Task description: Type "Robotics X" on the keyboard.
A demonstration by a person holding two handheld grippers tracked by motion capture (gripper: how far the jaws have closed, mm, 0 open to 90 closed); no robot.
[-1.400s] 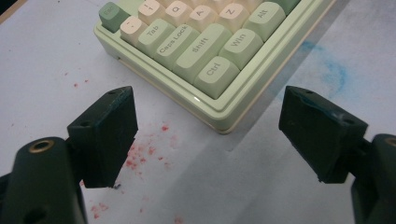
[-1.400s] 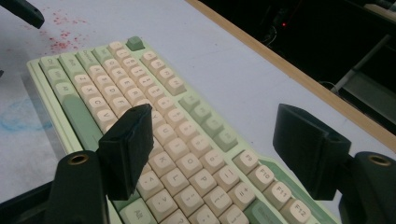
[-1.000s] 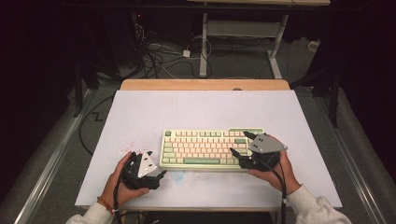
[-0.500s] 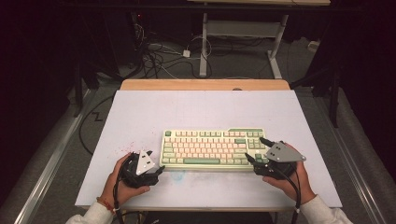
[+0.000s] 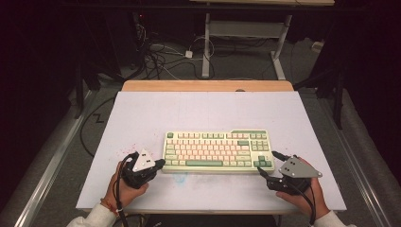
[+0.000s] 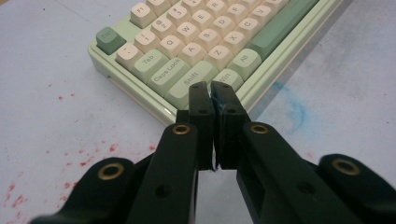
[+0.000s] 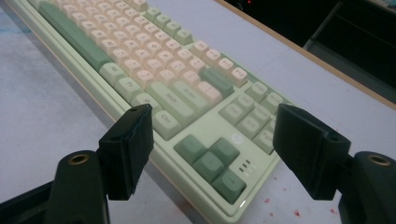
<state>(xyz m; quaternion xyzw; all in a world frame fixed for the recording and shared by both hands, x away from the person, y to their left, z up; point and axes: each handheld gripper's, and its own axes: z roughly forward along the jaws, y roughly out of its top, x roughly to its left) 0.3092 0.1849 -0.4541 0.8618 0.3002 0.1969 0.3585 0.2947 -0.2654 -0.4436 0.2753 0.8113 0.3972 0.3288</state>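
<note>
A pale green keyboard (image 5: 217, 150) with cream and pink keys lies in the near middle of the white table top (image 5: 203, 109). My left gripper (image 5: 161, 163) rests just off the keyboard's near left corner. In the left gripper view, the left gripper (image 6: 210, 87) is shut with nothing in it, tips at the keyboard (image 6: 205, 37) edge by the Shift key. My right gripper (image 5: 268, 163) sits at the keyboard's near right corner. In the right gripper view, the right gripper (image 7: 212, 112) is open, its jaws standing either side of the arrow keys (image 7: 210, 161), empty.
Red specks (image 5: 127, 149) and a blue smudge (image 5: 179, 178) mark the sheet near the left hand. A wooden strip (image 5: 208, 85) runs along the table's far edge. Cables (image 5: 161, 56) and desk legs (image 5: 206, 47) lie on the floor beyond.
My right gripper has drawn back from over the keyboard's right end, moving right and toward the near edge. The left gripper has hardly moved.
</note>
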